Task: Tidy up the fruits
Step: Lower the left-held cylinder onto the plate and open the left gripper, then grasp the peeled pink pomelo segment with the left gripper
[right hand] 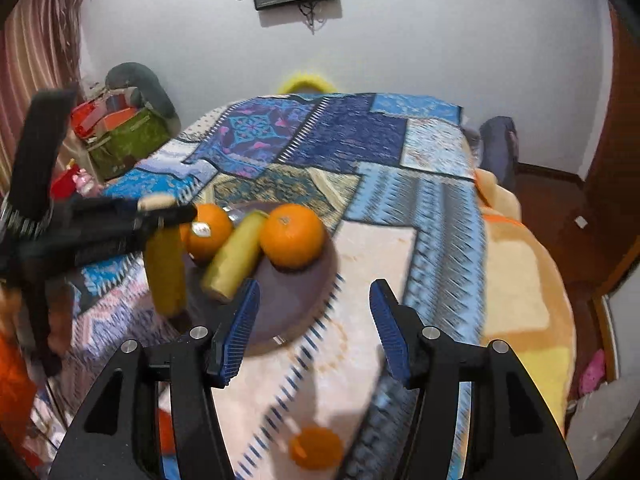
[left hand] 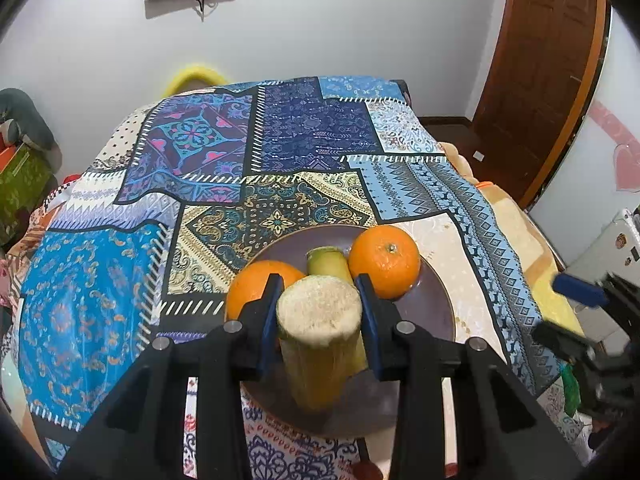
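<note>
Sugarcane, a pale yellow-green cut stalk piece (left hand: 320,340), stands upright pinched between the blue pads of the left claw (left hand: 320,312), above the round dull-purple plate (left hand: 432,308). On that plate, left to right, lie one orange (left hand: 256,284), a second yellow-green stalk piece (left hand: 328,266) and another round orange (left hand: 385,261). Patchwork blue cloth (left hand: 200,168) covers the worktop. The right claw (right hand: 314,328) is spread and holds nothing, just right of the plate's near edge; a small orange (right hand: 316,448) lies on the cloth below it.
</note>
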### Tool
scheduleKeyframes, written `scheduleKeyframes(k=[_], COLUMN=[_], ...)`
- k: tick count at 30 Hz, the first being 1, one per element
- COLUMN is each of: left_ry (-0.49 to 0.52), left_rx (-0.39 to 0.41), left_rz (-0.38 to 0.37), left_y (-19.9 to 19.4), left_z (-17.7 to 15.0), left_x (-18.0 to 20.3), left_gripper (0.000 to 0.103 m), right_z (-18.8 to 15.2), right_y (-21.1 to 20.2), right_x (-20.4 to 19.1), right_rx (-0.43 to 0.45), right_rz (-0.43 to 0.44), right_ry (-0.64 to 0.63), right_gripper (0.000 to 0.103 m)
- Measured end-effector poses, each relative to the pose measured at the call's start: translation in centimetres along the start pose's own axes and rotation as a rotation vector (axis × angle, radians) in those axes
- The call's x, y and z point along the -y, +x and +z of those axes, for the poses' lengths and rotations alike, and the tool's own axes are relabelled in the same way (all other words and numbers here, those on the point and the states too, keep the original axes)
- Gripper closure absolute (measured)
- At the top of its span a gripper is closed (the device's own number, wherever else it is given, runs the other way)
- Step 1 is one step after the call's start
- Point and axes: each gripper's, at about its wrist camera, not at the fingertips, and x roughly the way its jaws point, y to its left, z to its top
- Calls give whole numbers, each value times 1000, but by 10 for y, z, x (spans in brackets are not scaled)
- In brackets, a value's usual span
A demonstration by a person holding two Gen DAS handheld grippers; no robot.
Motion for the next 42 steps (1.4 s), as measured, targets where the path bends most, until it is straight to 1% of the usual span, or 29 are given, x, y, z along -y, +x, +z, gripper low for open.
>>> scheduleKeyframes(k=[4,6,7,8,11,15,19,23,27,28,32,34,35,38,39,42], left_ry=[33,33,29,27,30,16,16,4,-6,-9,-33,-49,-61,-106,-114,-125], left_rx=[-15,-17,-13,-1,22,32,35,23,11,6,-14,-39,-58,-115,-144,-193], left_rz=[22,16,18,30,52,43,53,38,26,19,-3,-9,-12,-27,-29,-31], left_y=[4,1,-2,-7,-22,-44,-70,-93,-109,-113,-122,-121,-119,-110,-104,-92], left_z=[3,3,3,2,1,-5,-25,-53,-77,-84,-108,-120,-125,-140,-146,-157], left_x=[10,13,13,14,14,12,10,11,15,16,21,23,24,25,28,32], left_gripper=[66,58,48,42,41,38,35,34,31,29,15,13,10,9,9,9], right_z=[-15,-22,-25,-28,-36,-41,-46,-54,-59,-61,-67,-70,-71,-77,-78,-82], right_y=[-6,-10,-12,-14,-21,-32,-48,-63,-74,-77,-84,-86,-86,-85,-85,-85], right_x=[5,4,4,3,-1,-10,-17,-25,-30,-32,-37,-39,-40,-40,-40,-39], right_rx=[-13,-20,-24,-25,-32,-26,-12,3,10,11,14,14,12,2,-1,-8], right_rz=[-23,-28,-29,-29,-22,-27,-19,-21,-26,-25,-29,-31,-33,-34,-34,-33], right_ry=[-14,-25,-29,-30,-36,-55,-53,-50,-50,-47,-43,-43,-42,-35,-34,-28], right_gripper=[49,49,49,49,49,49,49,46,46,46,46,46,46,46,46,46])
